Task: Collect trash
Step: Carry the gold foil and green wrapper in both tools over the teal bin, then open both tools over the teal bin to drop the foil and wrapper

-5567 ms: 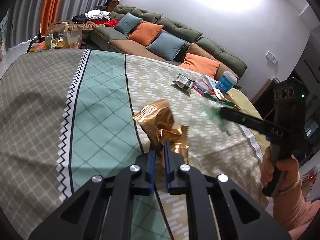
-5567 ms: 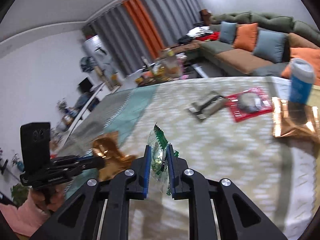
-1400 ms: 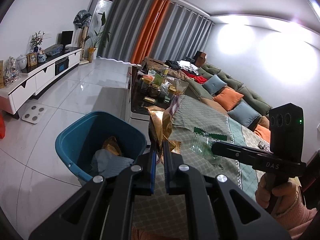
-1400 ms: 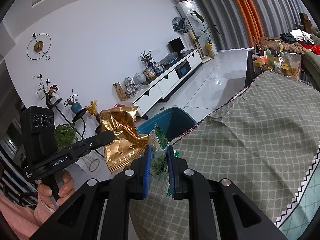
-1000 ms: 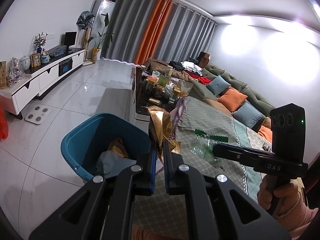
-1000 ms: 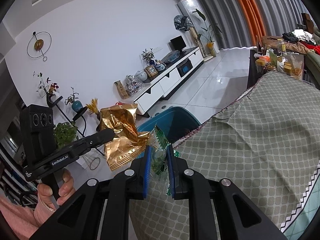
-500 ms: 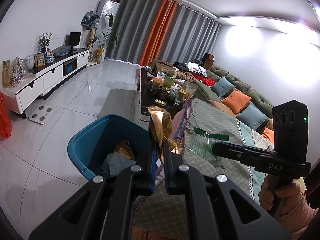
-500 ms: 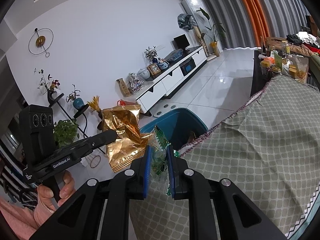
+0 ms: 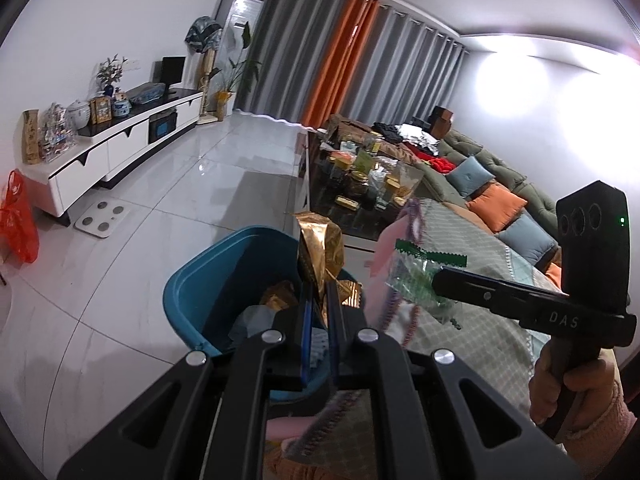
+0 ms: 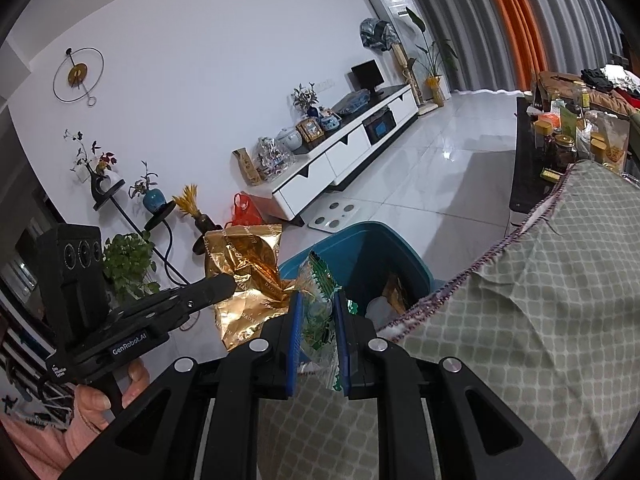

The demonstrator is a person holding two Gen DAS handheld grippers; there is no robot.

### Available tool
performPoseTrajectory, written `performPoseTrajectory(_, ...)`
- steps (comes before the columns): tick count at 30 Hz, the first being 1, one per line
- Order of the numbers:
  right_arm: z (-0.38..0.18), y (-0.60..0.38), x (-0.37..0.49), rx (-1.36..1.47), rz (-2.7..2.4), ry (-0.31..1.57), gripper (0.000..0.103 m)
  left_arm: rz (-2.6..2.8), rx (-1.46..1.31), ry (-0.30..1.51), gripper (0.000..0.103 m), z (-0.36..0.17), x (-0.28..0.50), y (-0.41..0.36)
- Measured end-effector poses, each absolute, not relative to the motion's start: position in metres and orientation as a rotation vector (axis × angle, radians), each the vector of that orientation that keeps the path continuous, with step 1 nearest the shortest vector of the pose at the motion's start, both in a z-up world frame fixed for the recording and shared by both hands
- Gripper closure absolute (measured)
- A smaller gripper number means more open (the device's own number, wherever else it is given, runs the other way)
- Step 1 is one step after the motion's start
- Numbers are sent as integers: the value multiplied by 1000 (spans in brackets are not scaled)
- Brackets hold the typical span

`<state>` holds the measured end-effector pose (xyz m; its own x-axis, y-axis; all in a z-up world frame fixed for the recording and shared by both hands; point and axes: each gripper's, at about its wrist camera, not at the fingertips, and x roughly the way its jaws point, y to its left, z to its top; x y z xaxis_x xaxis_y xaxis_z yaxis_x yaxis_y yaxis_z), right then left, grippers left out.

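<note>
The gold foil bag stands up between the fingers of your left gripper, which are narrow and pinch it at its lower edge, so the crumpled body rises free above the tips and can fall away cleanly when you let go. Just under and beyond these fingers is the blue bin, with some wrappers already inside, so the bag hangs at the near rim, probably a little short of the middle of the opening. The green and clear wrapper is clamped the same way between the close fingers of your right gripper, its toothed top edge sticking out ahead. This gripper hangs over the edge of the patterned cloth on the worktop, with the bin just ahead of the tips. I judge you hold both pieces high and apart so neither catches the cloth before release.
</note>
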<state>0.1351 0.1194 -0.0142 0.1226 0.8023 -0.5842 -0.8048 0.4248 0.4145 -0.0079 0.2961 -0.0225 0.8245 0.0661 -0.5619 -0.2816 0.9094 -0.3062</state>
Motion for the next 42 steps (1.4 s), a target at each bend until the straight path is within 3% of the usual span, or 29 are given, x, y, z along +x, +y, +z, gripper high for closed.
performPoseTrajectory(19,-48,182,147,-109,1143,981,84,242,-460,665,94,-61,18,331)
performPoseTrajectory(25,-53,189,149,-120,1125,1001,73,245,-475,693,94,-73,26,339)
performPoseTrajectory(30,-55,189,151,-121,1113,1007,65,248,-496,715,78,-84,29,343)
performPoseTrajectory(32,-53,188,152,-112,1101,999,47,252,-503,719,77,-88,28,343)
performPoseTrajectory(38,-51,182,154,-78,1103,997,46,264,-501,703,76,-83,20,342)
performPoseTrajectory(42,-45,169,154,-49,1112,975,46,256,-479,665,69,-69,9,337)
